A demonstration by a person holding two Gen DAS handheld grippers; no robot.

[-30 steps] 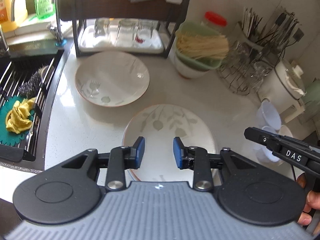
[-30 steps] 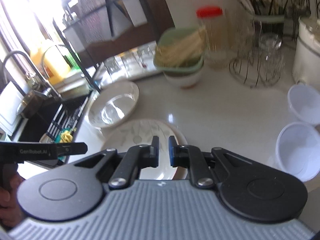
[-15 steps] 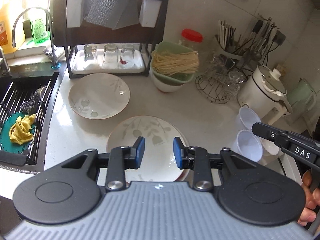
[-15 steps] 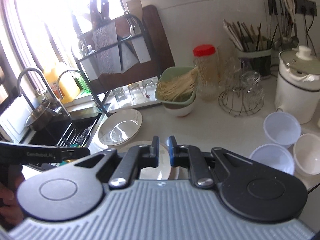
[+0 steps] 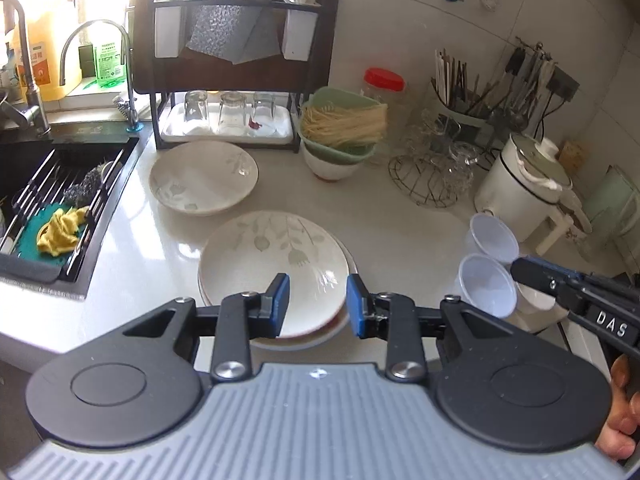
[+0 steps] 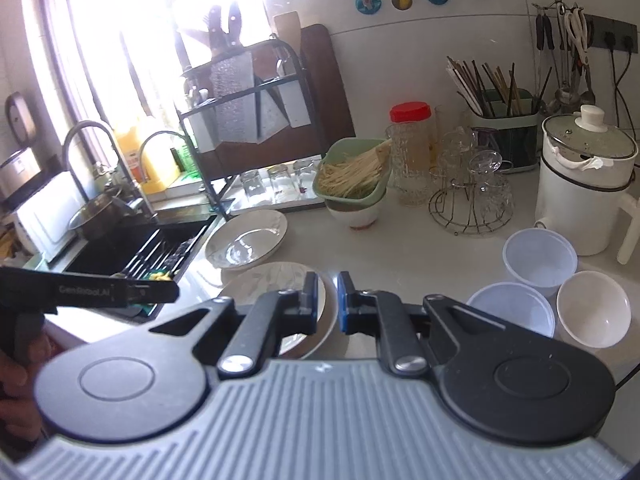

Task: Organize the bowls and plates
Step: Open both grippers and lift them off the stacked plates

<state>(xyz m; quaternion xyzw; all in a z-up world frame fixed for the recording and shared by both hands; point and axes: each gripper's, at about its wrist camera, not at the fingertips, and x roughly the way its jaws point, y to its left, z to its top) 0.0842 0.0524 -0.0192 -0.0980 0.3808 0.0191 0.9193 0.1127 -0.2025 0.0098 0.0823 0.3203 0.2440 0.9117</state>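
Observation:
A stack of leaf-patterned plates (image 5: 276,264) sits on the white counter in front of me; it also shows in the right wrist view (image 6: 272,284). A single leaf-patterned plate (image 5: 203,177) lies behind it near the sink, seen too in the right wrist view (image 6: 248,238). Two clear plastic bowls (image 5: 486,285) and a white bowl (image 6: 593,308) stand at the right. My left gripper (image 5: 318,306) is open and empty above the stack's near edge. My right gripper (image 6: 328,300) is nearly closed, with a narrow gap, and empty, held above the counter.
A black sink (image 5: 48,200) with a rack and yellow cloth is at the left. A dish rack with glasses (image 5: 230,116), a green basket of noodles on a bowl (image 5: 340,140), a wire glass stand (image 5: 430,176) and a white kettle (image 5: 524,188) line the back.
Both grippers have pulled back and up from the counter, so more of the kitchen shows. The plates and bowls have not moved. The jaws kept their spacing.

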